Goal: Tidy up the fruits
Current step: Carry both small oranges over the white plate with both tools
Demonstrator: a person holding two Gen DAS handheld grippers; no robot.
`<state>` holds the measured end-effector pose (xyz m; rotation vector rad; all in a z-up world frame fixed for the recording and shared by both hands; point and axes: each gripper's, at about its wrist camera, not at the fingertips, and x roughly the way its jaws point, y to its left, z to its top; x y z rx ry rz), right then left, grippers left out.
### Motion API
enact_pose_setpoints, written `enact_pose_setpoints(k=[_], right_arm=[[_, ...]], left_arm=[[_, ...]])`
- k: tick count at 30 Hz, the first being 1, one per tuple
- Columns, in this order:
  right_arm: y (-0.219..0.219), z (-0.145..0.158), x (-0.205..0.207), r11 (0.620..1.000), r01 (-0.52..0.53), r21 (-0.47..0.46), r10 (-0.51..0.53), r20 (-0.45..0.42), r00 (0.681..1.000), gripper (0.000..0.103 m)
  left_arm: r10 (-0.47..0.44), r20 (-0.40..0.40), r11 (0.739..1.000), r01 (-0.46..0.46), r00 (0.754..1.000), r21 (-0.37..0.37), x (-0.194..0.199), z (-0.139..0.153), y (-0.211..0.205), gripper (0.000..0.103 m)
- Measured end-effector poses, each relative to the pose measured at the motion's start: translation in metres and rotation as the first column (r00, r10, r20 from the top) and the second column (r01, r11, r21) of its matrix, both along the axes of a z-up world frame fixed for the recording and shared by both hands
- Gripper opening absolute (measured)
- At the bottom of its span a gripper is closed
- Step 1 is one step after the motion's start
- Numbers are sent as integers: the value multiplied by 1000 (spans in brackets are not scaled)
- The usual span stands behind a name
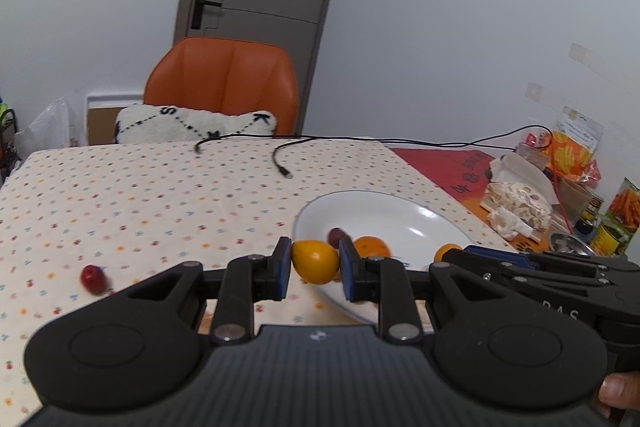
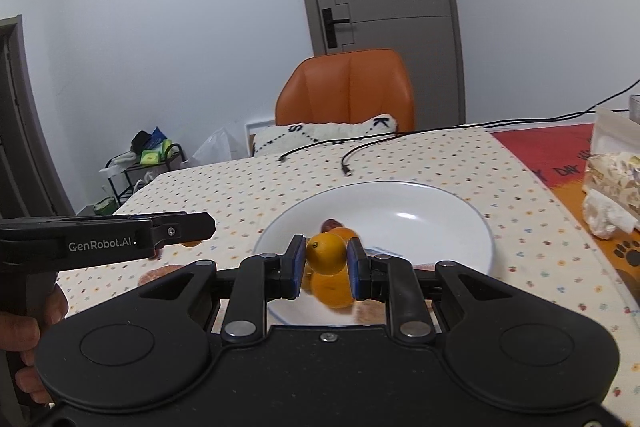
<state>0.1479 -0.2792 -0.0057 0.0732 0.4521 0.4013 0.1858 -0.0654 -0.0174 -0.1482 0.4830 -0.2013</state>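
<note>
Placing step, both tools loaded. A yellow fruit (image 1: 314, 262) is gripped by the left tool (image 1: 314, 269) at the plate's (image 1: 384, 211) 7 o'clock rim; an orange fruit (image 2: 326, 253) is clamped by the right tool (image 2: 325, 263) above the plate. Release over the plate is judged next. A red date (image 1: 93, 279) lies on the table (image 1: 140, 195).

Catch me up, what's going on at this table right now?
A person is sorting fruit into the white plate, one handheld gripper in each hand. The left gripper is shut on a yellow-orange fruit at the plate's near rim. The right gripper is shut on a small orange fruit above the plate, over another orange fruit already in it. A dark red fruit also sits in the plate. One red fruit remains on the dotted tablecloth.
</note>
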Motion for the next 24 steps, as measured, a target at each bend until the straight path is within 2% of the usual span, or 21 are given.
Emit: enact_pose_setpoints(k=[24], right_arm=[[-53,-7,8,996,86,17,-86,-8,996,21]], left_arm=[[-109,23,994,109,994,5,21,1,-63,24]])
